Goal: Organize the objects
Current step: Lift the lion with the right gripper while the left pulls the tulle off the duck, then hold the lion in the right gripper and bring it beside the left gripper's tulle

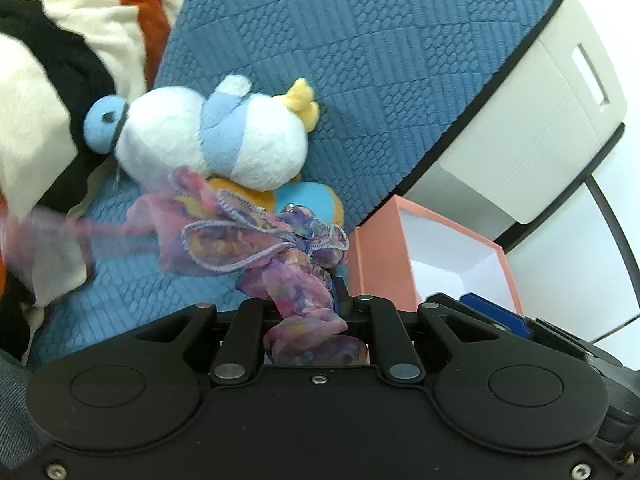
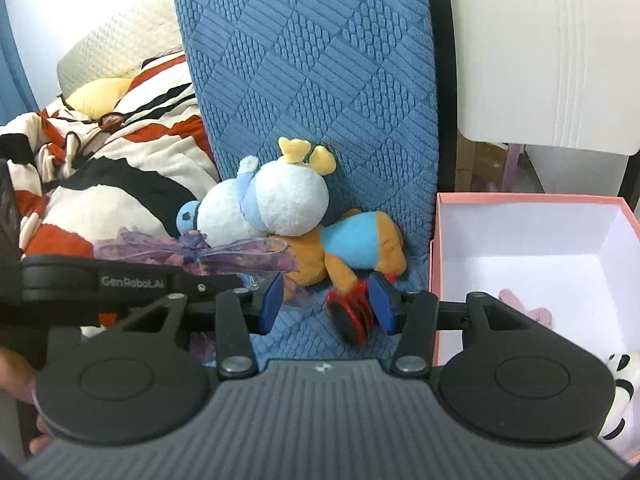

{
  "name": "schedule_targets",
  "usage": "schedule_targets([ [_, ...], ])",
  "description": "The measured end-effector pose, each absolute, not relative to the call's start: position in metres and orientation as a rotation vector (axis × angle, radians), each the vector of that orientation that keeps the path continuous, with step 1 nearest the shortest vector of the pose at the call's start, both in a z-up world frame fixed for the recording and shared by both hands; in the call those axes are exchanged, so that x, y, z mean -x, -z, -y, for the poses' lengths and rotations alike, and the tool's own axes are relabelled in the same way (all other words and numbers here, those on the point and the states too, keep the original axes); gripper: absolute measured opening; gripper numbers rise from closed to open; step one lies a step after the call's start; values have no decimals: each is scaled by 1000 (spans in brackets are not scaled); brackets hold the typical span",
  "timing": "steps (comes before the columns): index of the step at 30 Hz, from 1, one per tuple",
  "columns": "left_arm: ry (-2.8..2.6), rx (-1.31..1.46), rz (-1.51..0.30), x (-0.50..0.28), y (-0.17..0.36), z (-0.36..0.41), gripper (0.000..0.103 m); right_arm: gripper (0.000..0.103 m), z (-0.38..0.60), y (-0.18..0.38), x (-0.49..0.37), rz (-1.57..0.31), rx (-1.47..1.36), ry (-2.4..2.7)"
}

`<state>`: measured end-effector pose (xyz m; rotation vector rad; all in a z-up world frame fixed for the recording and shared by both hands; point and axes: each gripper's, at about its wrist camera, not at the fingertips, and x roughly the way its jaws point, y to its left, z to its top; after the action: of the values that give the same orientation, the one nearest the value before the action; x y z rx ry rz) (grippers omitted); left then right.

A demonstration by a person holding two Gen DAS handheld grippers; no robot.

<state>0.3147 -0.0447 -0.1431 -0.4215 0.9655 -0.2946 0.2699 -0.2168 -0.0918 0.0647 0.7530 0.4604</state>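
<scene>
While the left gripper (image 1: 316,312) is pinching a sheer pink-purple scarf (image 1: 256,236) above the blue quilted cushion (image 1: 360,60), the right gripper's (image 2: 326,304) blue pads are sitting spread, a red-black ruffled object (image 2: 352,312) lying against its right pad beside the pink box (image 2: 436,264).

Plush toys (image 2: 280,208) left of box (image 2: 532,248)

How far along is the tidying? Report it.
Done: panda toy and pink item lie in the pink box. In hand: left tool clamps the sheer scarf; red item sits inside the open right tool. Left: white plush and orange plush on the couch.
</scene>
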Motion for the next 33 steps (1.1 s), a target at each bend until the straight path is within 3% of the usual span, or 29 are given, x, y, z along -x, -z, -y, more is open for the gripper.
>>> schedule_targets([
  [16,230,494,-1061,-320,241,15,13,53,202,160,-280,-918,-129,-388],
  [20,250,482,-1058,-328,243,21,13,63,198,174,-299,-939,-192,-327],
  [33,281,478,-1071,-337,244,29,13,63,190,208,-350,-1039,-427,-80],
])
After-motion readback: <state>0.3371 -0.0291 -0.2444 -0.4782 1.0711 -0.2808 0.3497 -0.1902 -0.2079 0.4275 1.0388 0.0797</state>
